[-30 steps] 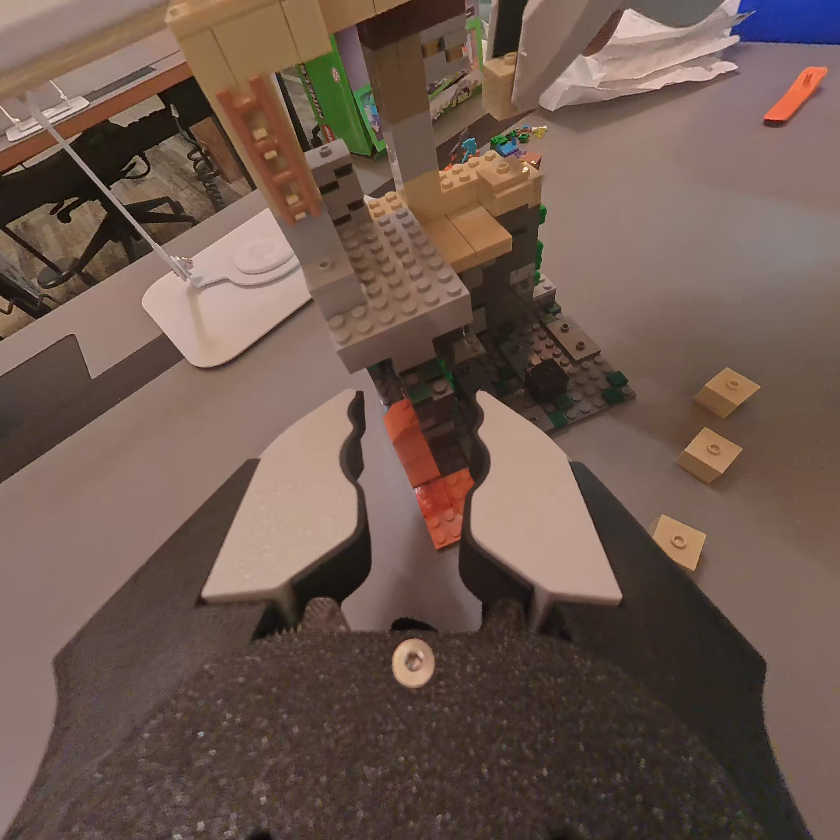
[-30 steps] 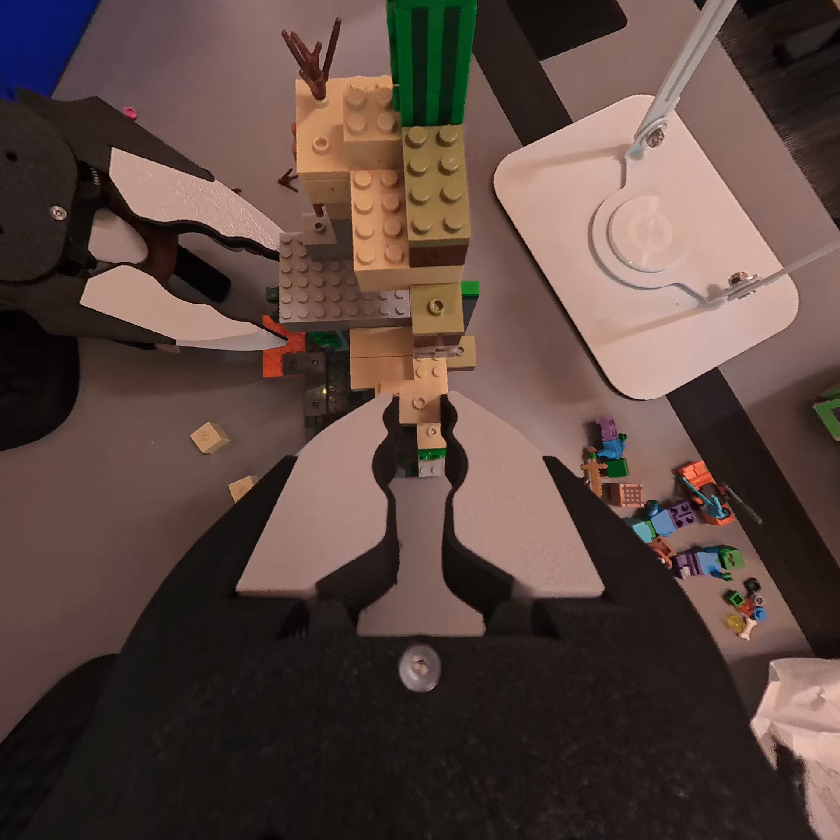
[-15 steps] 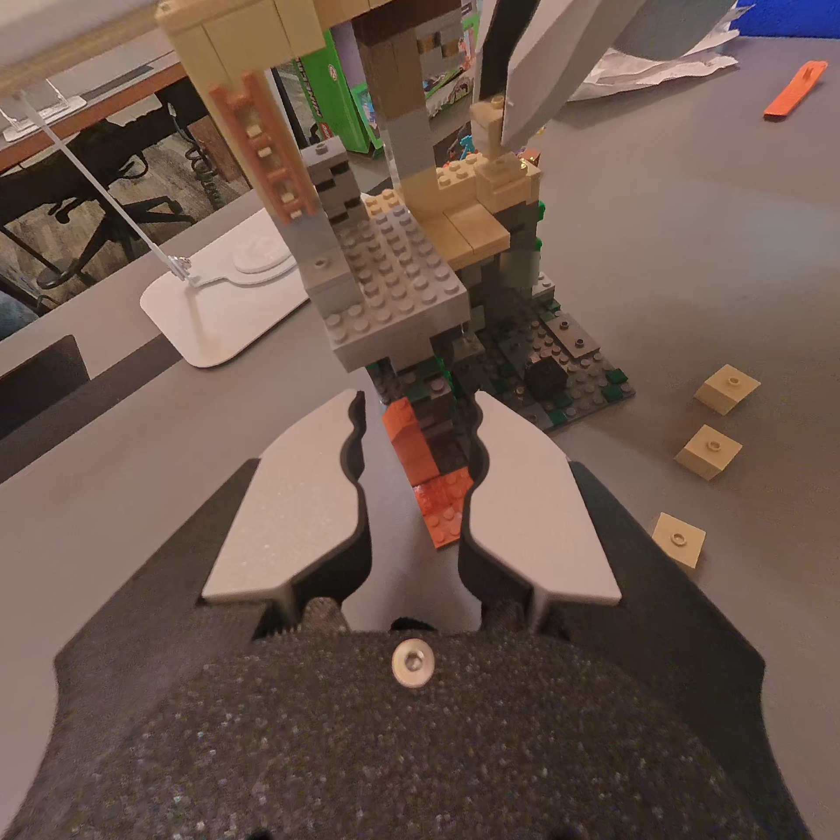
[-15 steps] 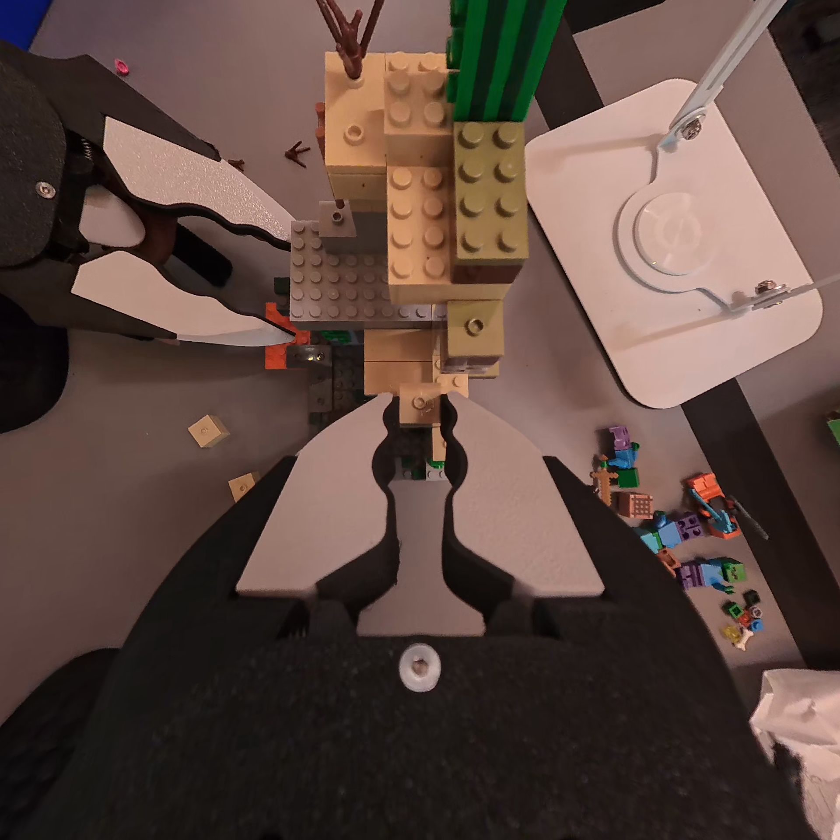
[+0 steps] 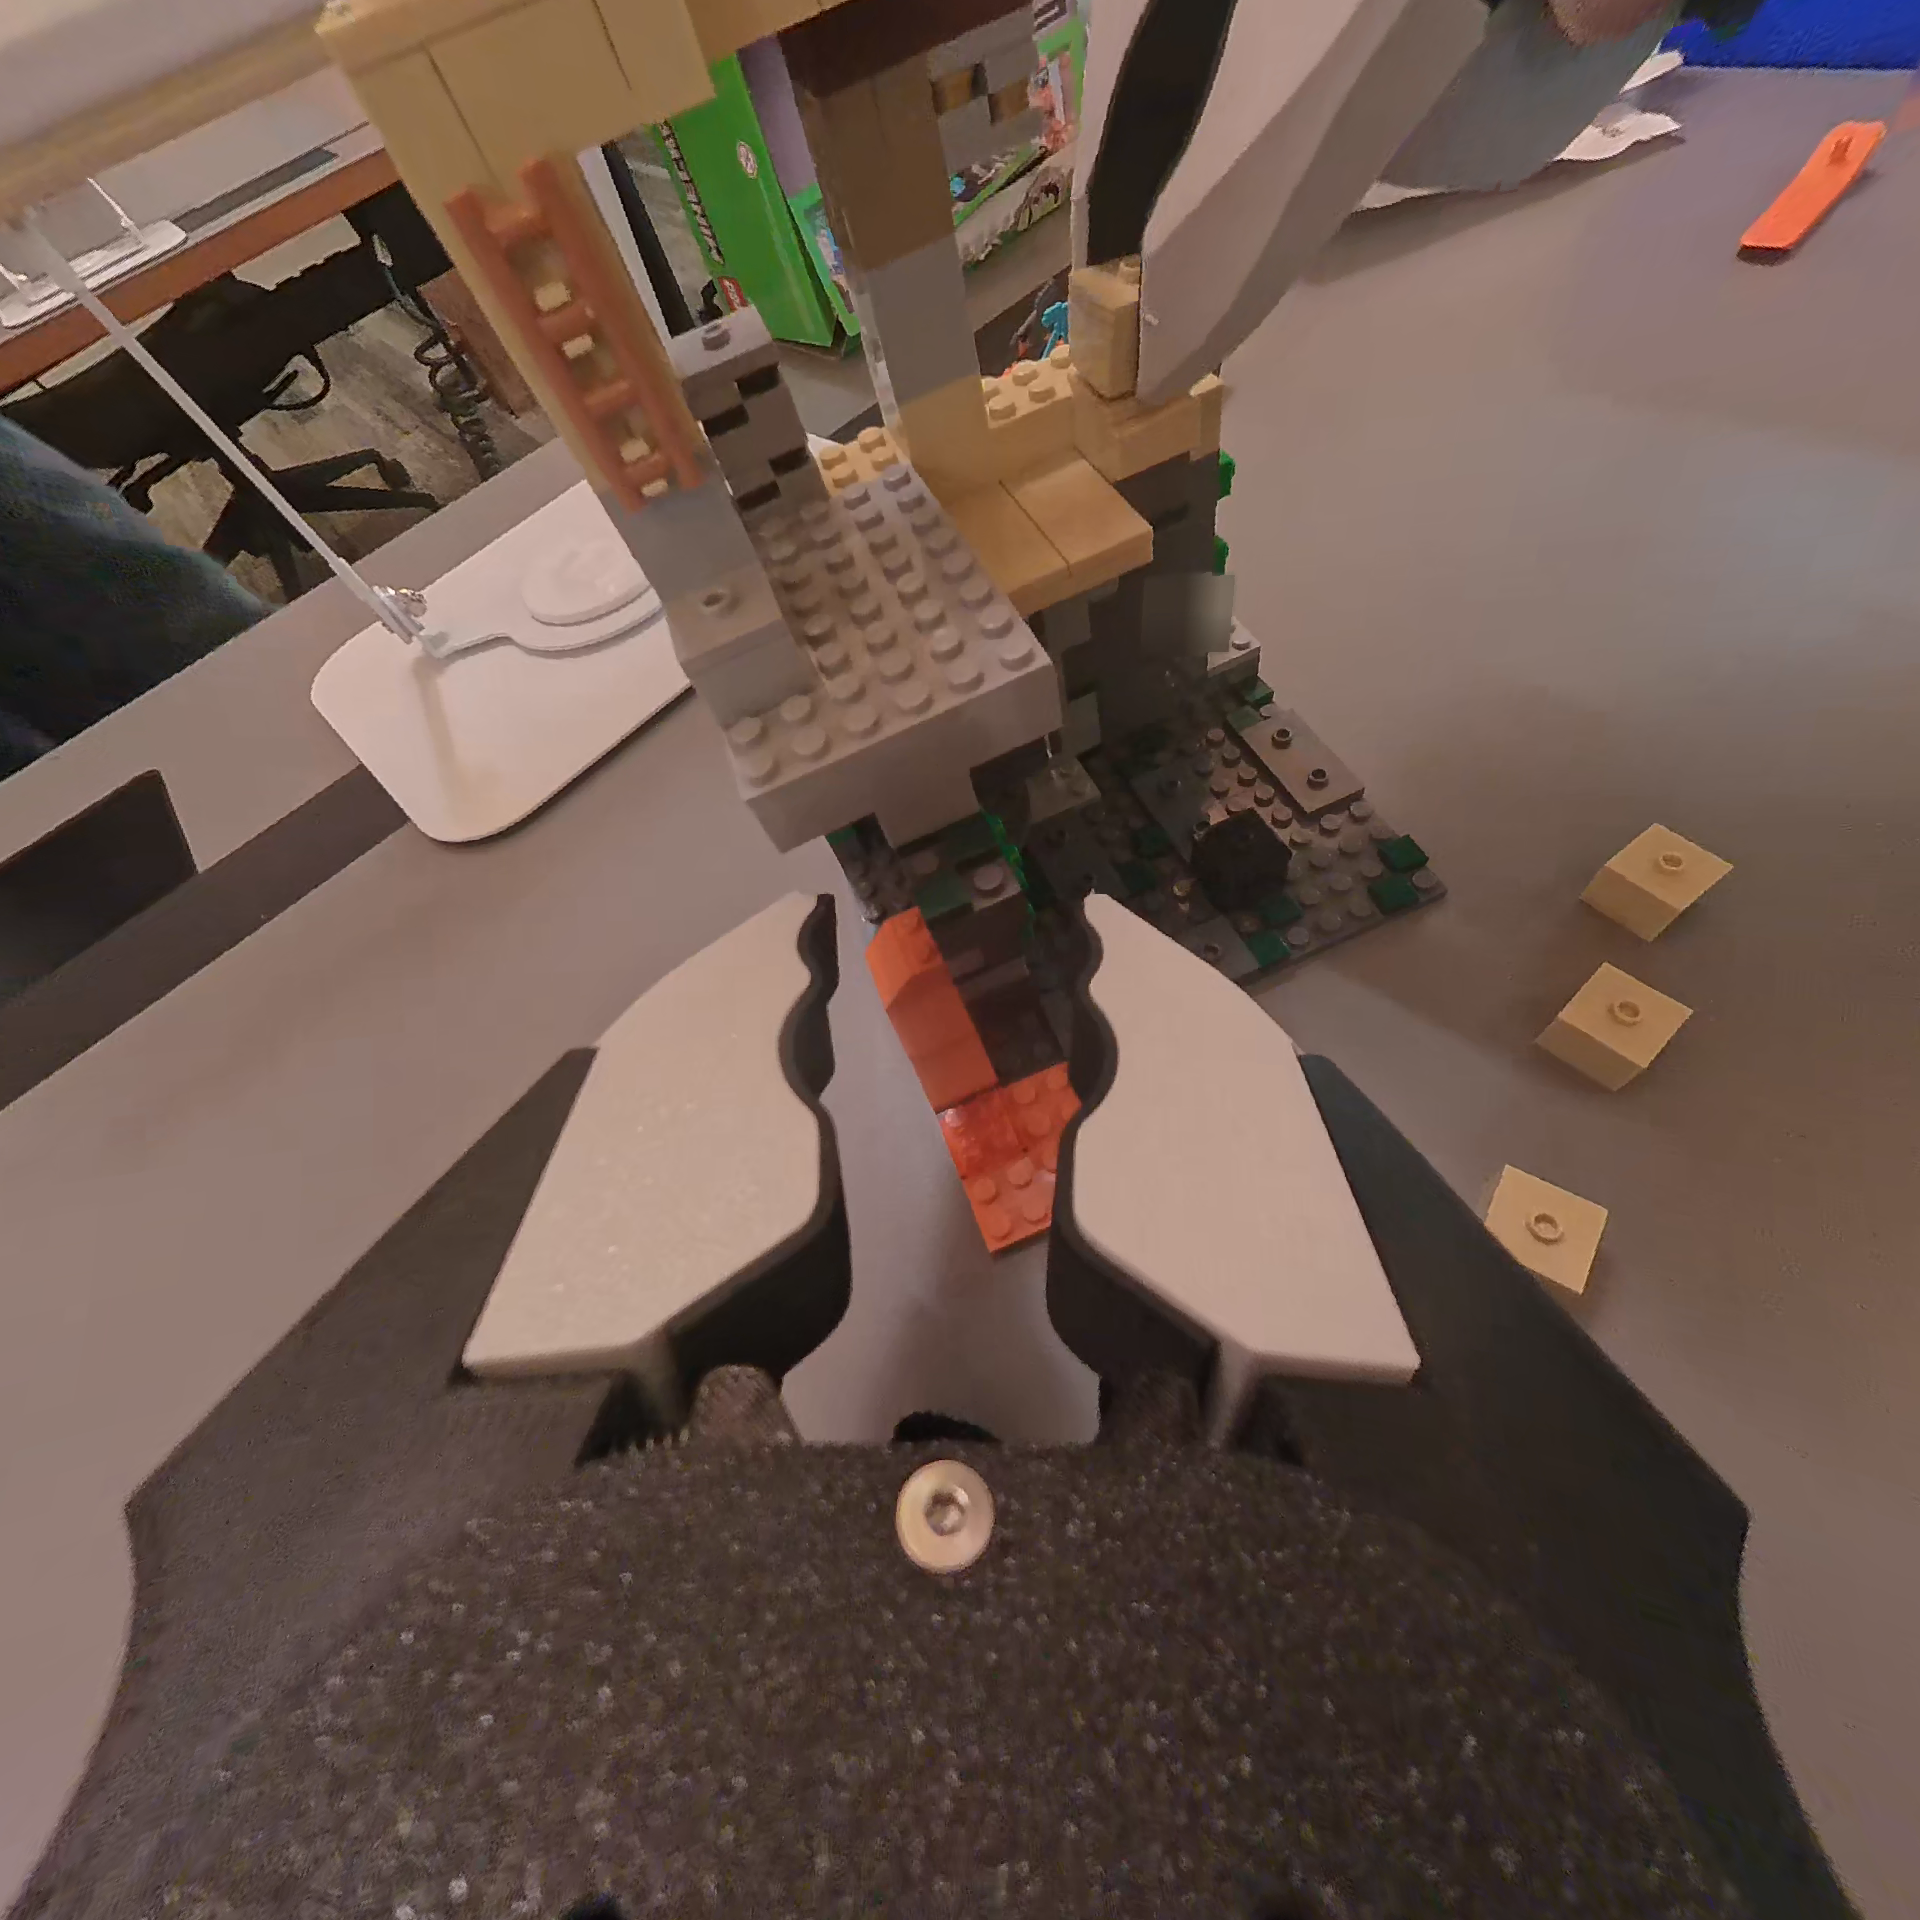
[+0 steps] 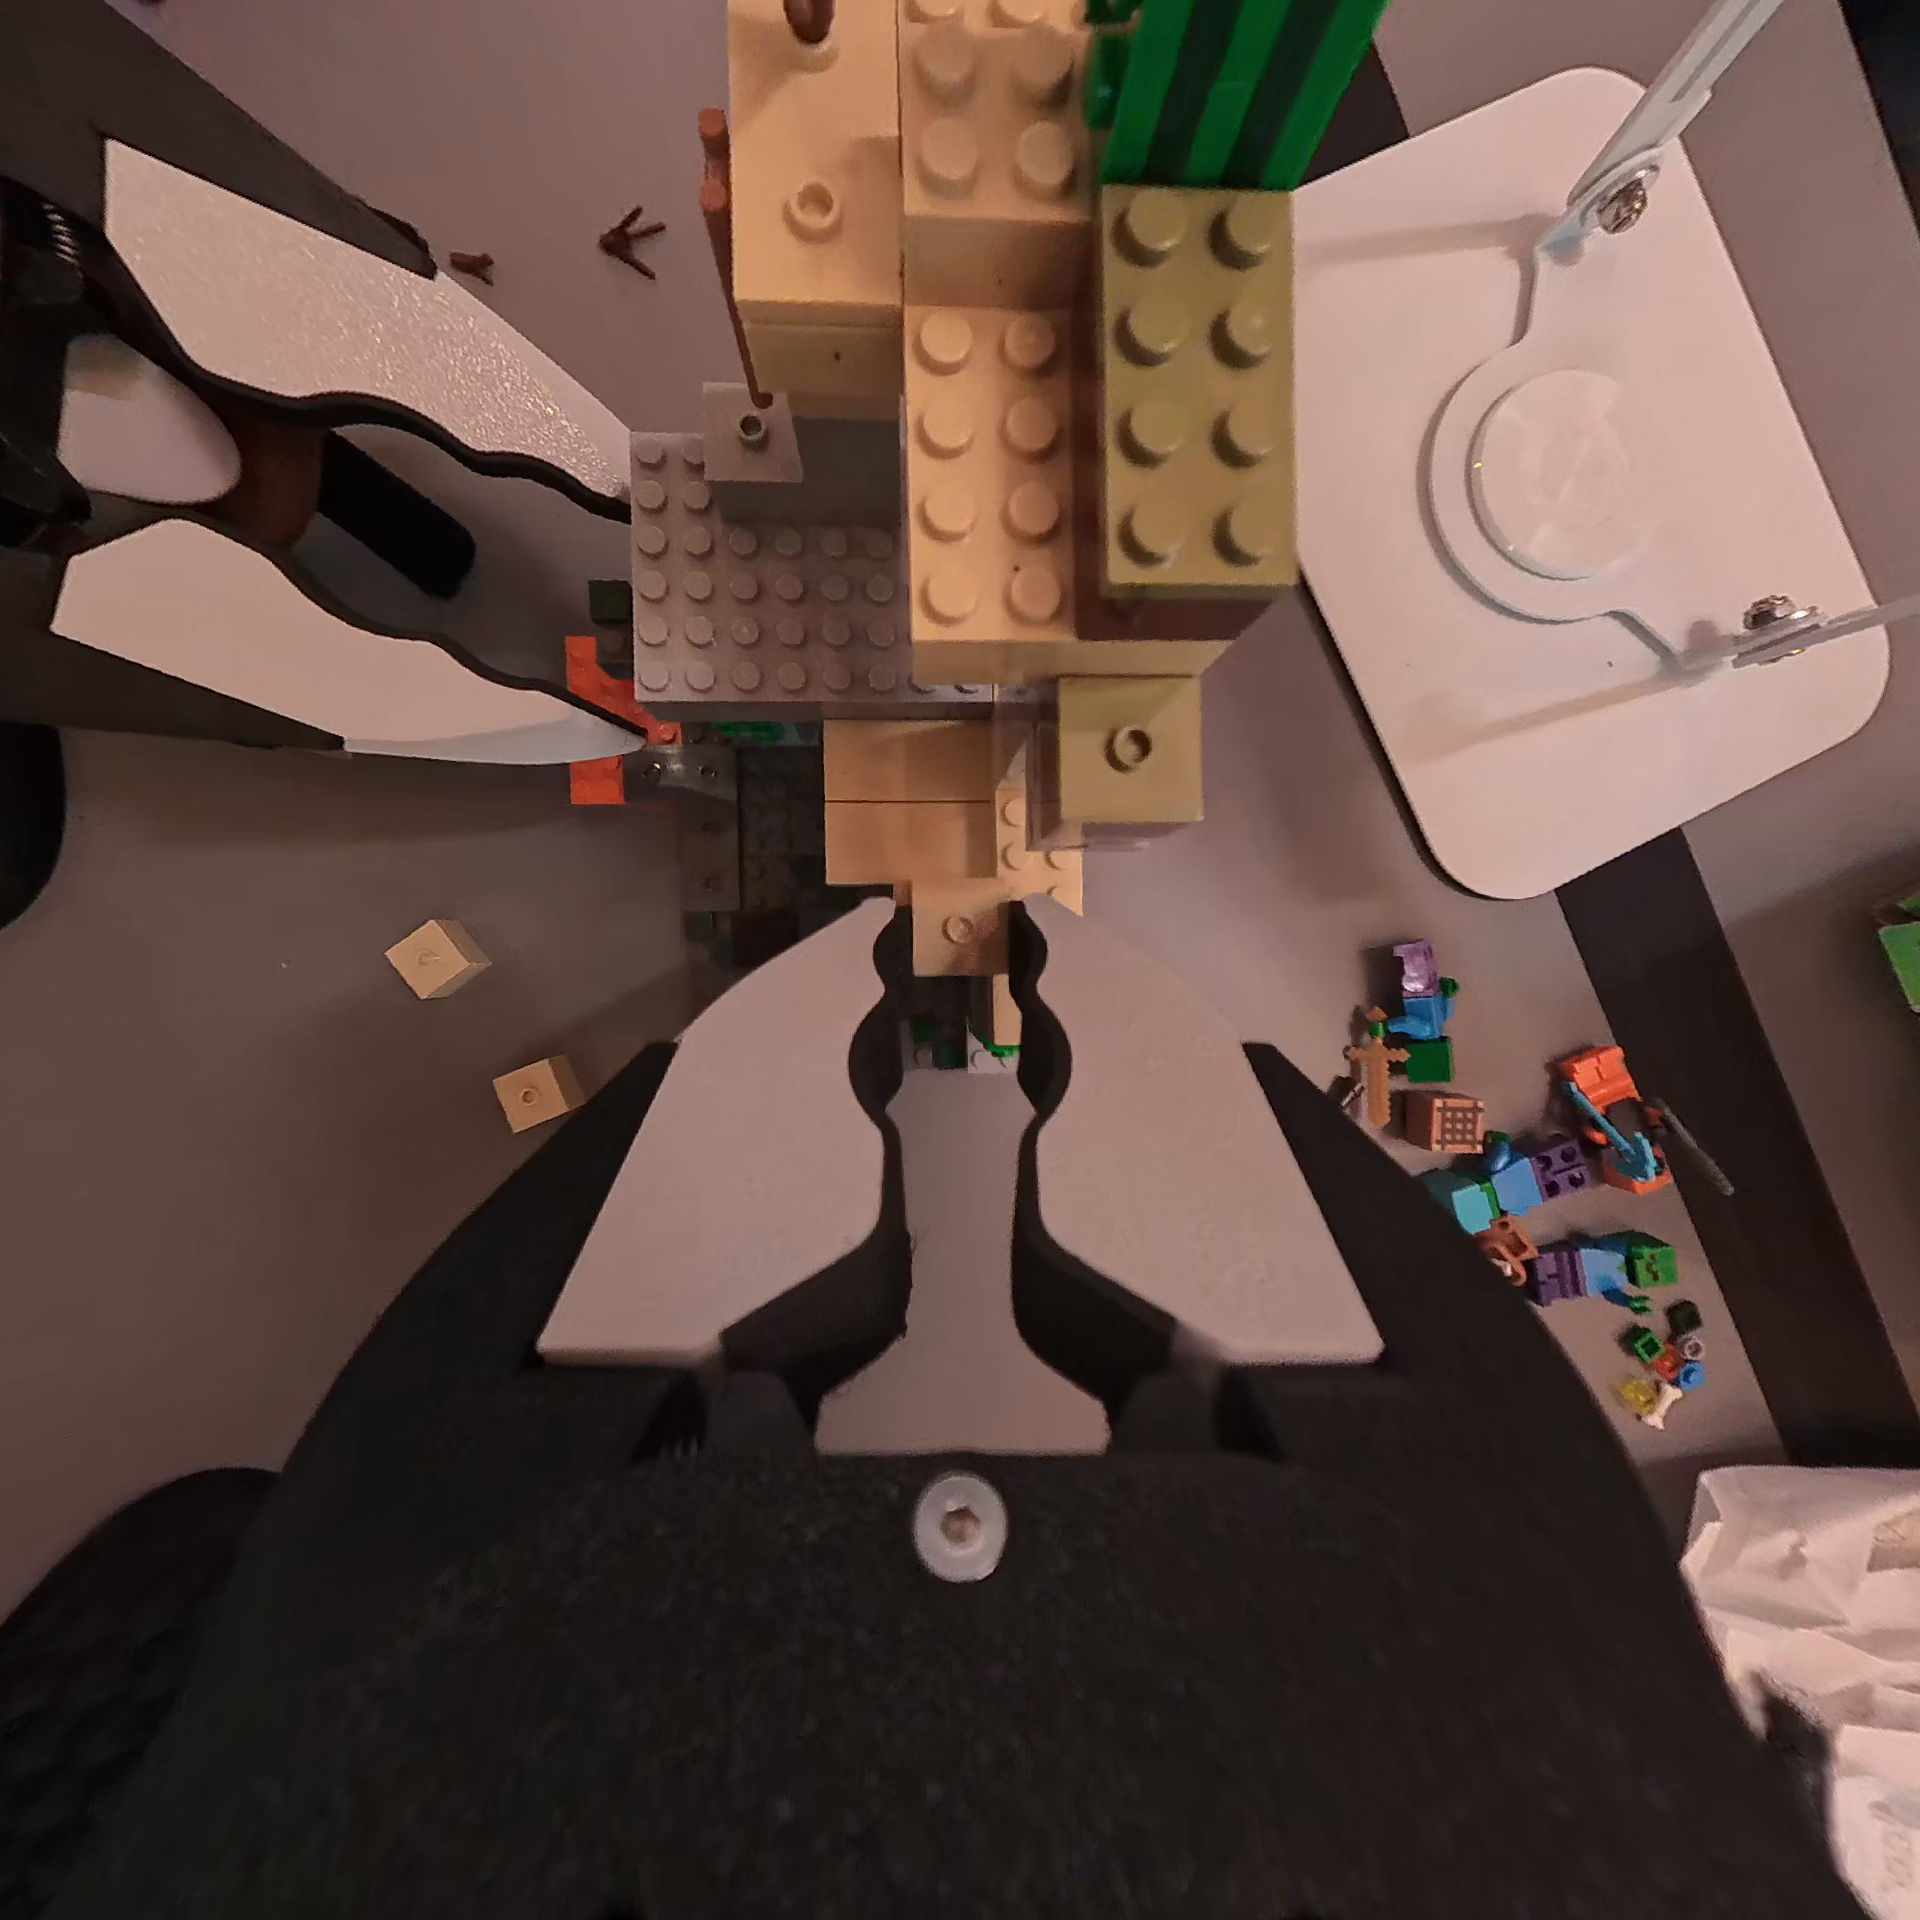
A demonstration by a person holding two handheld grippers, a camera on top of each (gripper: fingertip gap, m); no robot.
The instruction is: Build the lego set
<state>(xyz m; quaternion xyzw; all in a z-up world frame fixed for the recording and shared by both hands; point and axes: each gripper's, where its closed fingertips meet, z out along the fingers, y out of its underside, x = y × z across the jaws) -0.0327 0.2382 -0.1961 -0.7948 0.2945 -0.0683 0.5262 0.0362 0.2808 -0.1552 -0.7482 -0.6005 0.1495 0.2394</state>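
The tall lego model (image 5: 894,644) stands on its dark baseplate (image 5: 1309,831), with a grey studded platform (image 6: 769,613), tan blocks and a green top. My left gripper (image 5: 961,935) is open low at the model's foot, its jaws on either side of the orange steps (image 5: 914,997). It also shows in the right wrist view (image 6: 623,623). My right gripper (image 6: 954,925) is shut on a small tan brick (image 6: 951,940). The left wrist view shows the brick (image 5: 1101,332) set down on the model's tan ledge (image 5: 1153,426). Three loose tan bricks (image 5: 1616,1023) lie to the right.
A white lamp base (image 6: 1558,520) stands close behind the model. Minifigures and small parts (image 6: 1507,1174) lie on the table beside it. Crumpled white paper (image 6: 1818,1662) is near my right gripper. An orange brick separator (image 5: 1813,187) and a green box (image 5: 748,208) sit farther off. My right fingertips sit around 10 cm from my left ones. Between my left fingertips and the grey studded platform (image 6: 769,613) there is roughly 5 cm. The left camera catches it too, in the left wrist view (image 5: 898,609).
My right gripper has come down with the small tan brick, from above the model onto its tan ledge. My left gripper has stayed at the model's foot.
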